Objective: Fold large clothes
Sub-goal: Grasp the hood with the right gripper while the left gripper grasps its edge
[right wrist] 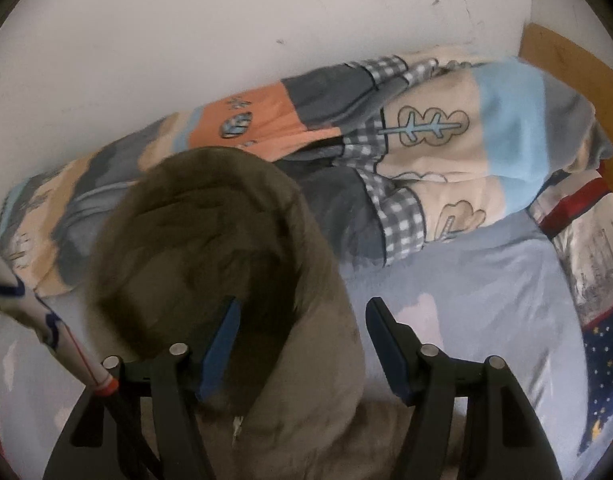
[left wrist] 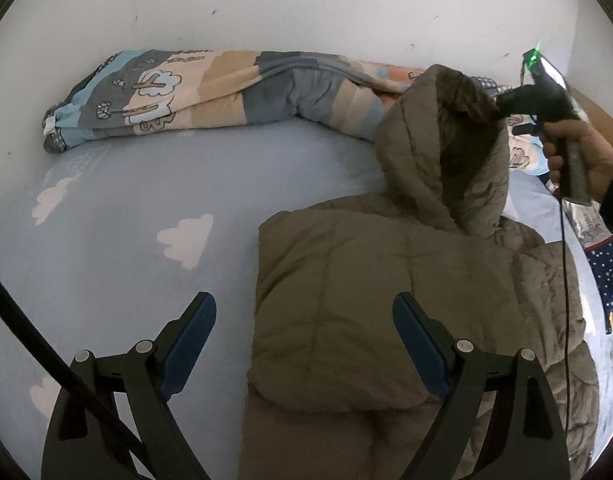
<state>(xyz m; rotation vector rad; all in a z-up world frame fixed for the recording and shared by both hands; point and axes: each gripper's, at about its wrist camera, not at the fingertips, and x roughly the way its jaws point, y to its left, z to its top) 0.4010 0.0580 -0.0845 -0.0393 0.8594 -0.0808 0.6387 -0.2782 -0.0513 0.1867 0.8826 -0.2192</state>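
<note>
A khaki-brown padded jacket (left wrist: pixel 386 300) lies on the blue bed sheet (left wrist: pixel 126 208), its body partly folded. Its hood (left wrist: pixel 446 152) stands up at the far end. My left gripper (left wrist: pixel 304 320) is open above the jacket's left edge, holding nothing. In the left wrist view the right gripper (left wrist: pixel 506 104) reaches into the top of the hood. In the right wrist view my right gripper (right wrist: pixel 302 320) has its jaws apart, with the left finger (right wrist: pixel 222 344) inside the hood (right wrist: pixel 210 248) and the right finger (right wrist: pixel 386 344) outside it, straddling the hood's edge.
A rolled patchwork quilt (left wrist: pixel 210 96) lies along the white wall (left wrist: pixel 266 8); it also shows in the right wrist view (right wrist: pixel 426 140). A pillow with stars (right wrist: pixel 602 360) lies at the right. A wooden headboard (right wrist: pixel 562 52) stands behind it. A cable (left wrist: pixel 564 280) hangs over the jacket.
</note>
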